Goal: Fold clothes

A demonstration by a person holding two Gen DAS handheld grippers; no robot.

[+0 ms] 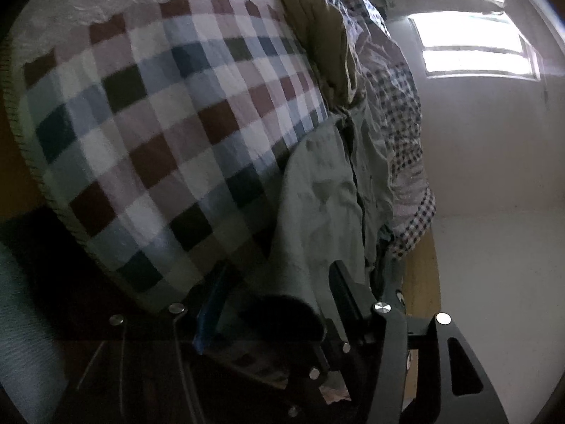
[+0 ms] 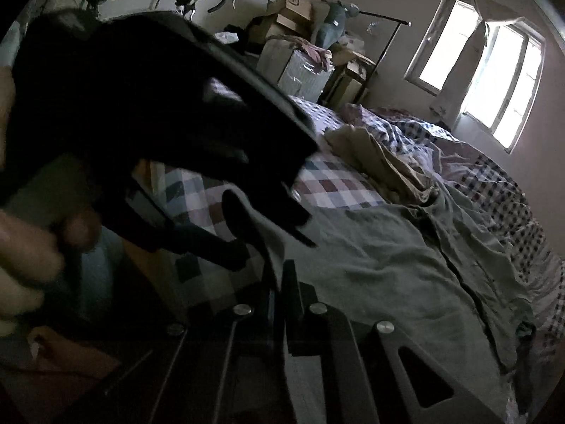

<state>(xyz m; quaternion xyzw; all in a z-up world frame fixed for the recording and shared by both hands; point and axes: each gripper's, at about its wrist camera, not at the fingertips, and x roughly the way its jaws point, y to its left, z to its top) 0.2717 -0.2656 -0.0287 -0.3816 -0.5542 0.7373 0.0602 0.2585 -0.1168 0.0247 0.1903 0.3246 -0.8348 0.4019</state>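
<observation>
A grey-green shirt (image 2: 406, 258) lies spread and rumpled on a bed, partly over a checked blanket (image 1: 148, 120) and beside an olive garment (image 1: 317, 35) and a crumpled checked quilt (image 2: 494, 176). The right gripper (image 2: 279, 282) has its jaws clenched on a raised fold at the near edge of the shirt, the cloth standing up between the two dark fingers. The left gripper (image 1: 279, 282) sits at the same edge of the shirt with its jaws released, set apart on either side of the cloth, which lies loosely between them without being pinched. In the right wrist view, a dark device held in the person's hand (image 2: 24, 247) fills the upper left, and boxes (image 2: 289, 10) stand against the far wall near a bright window (image 2: 494, 70).
</observation>
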